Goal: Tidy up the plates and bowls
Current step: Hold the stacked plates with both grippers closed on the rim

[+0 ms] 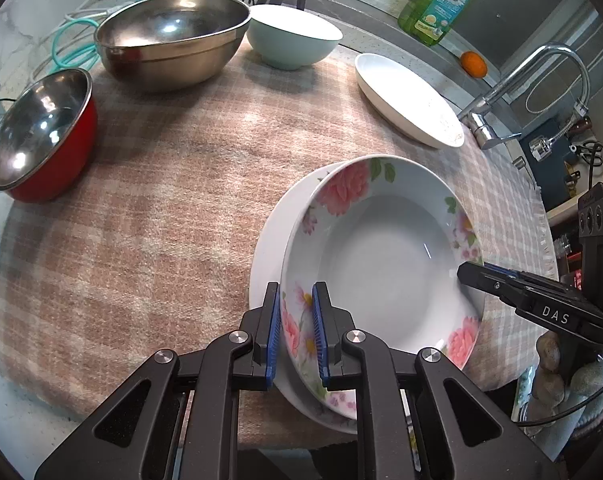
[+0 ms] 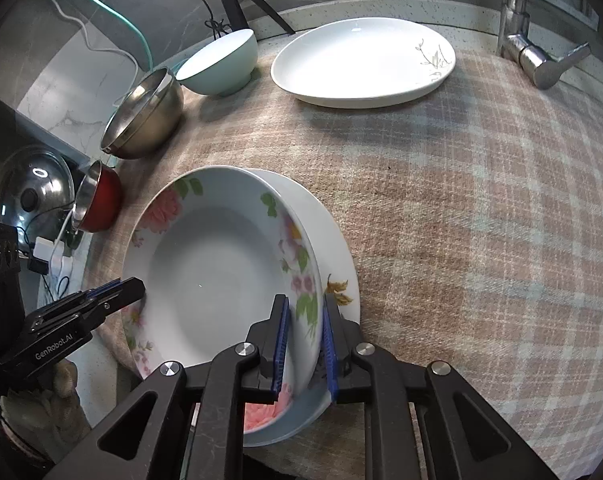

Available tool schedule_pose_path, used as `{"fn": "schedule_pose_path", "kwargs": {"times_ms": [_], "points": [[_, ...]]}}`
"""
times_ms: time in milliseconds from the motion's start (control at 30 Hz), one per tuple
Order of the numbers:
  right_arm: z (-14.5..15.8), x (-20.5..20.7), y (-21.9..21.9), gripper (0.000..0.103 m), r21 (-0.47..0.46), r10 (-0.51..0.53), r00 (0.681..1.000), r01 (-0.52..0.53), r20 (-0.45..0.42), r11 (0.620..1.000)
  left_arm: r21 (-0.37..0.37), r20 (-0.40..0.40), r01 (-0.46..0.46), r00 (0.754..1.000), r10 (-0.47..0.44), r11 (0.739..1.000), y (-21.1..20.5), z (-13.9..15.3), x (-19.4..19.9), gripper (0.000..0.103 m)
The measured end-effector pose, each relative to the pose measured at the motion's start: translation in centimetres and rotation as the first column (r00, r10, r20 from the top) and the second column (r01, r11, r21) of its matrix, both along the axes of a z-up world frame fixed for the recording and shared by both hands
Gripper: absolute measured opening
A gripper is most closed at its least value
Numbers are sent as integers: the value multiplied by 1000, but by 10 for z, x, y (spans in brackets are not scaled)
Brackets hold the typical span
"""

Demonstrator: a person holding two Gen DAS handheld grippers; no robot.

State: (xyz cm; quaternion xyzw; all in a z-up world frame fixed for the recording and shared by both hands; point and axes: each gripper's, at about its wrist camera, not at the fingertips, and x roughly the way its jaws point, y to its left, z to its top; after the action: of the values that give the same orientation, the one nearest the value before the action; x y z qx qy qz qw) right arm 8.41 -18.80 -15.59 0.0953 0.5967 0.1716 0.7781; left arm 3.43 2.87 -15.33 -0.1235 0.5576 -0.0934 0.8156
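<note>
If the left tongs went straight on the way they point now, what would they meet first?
The left tongs are already shut on the rim of the floral plate. Pushed straight on, they would probably press into that rim, then the white plate beneath it; depth is unclear.

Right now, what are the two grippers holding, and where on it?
Both are shut on the floral plate, which sits over a white plate: the left gripper pinches its near-left rim, the right gripper the opposite rim.
</note>
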Motion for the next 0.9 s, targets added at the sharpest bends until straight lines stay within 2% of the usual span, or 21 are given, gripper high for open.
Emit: {"fn": "schedule_pose_path", "kwargs": {"times_ms": [300, 700, 900], "points": [[4, -4, 11, 18, -91, 46, 997, -40, 58, 995, 9, 9, 7, 1000, -8, 1000, -1, 0, -1, 14], [6, -13, 30, 21, -244, 125, 982, -88, 139, 966, 19, 18, 15, 1000, -16, 1000, -3, 0, -1, 14], [7, -13, 32, 21, -270, 139, 979, -95, 149, 958, 19, 18, 19, 1000, -19, 1000, -3, 1, -1, 14]]}}
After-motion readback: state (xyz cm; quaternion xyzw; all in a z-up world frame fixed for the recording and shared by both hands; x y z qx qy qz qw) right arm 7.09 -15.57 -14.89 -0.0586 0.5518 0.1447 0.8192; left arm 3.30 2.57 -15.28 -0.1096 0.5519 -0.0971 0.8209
